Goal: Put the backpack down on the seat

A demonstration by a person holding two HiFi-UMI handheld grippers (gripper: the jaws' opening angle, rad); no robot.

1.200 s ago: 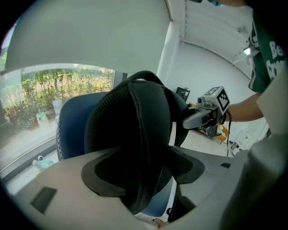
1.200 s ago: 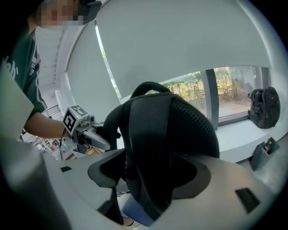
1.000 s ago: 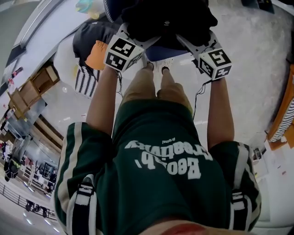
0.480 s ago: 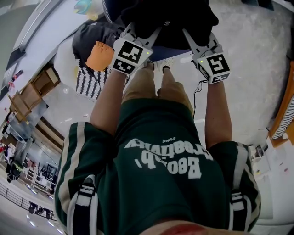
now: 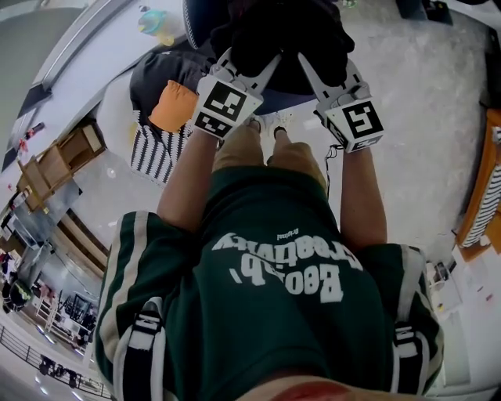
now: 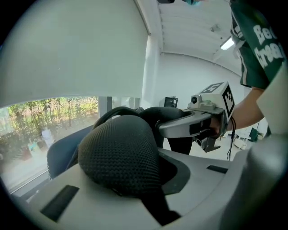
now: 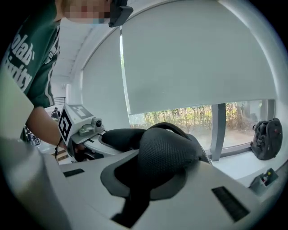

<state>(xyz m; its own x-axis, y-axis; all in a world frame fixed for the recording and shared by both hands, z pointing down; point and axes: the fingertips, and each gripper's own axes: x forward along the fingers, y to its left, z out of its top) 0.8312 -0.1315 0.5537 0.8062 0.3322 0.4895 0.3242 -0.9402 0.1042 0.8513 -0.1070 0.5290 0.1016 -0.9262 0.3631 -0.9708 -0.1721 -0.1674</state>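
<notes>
A black backpack (image 5: 288,35) hangs over a blue seat (image 5: 194,19) at the top of the head view. My left gripper (image 5: 262,64) is shut on one black mesh shoulder strap (image 6: 119,150), and its jaws have just been closing on it. My right gripper (image 5: 307,66) is shut on the other mesh strap (image 7: 168,155), its jaws also just closed. In the left gripper view my left gripper (image 6: 150,204) pinches the strap low down, with the right gripper (image 6: 189,126) beyond. The right gripper view shows my right gripper (image 7: 135,197) and the left gripper (image 7: 96,132).
An orange cushion (image 5: 174,106), a dark bundle (image 5: 160,66) and a striped bag (image 5: 153,145) lie left of the seat. The person's legs and shoes (image 5: 266,121) stand just before it. A second dark backpack (image 7: 265,139) rests on the window ledge. An orange shelf (image 5: 485,196) stands far right.
Both grippers have moved up the picture and closer together, carrying the backpack with them. The backpack now bunches higher above the seat.
</notes>
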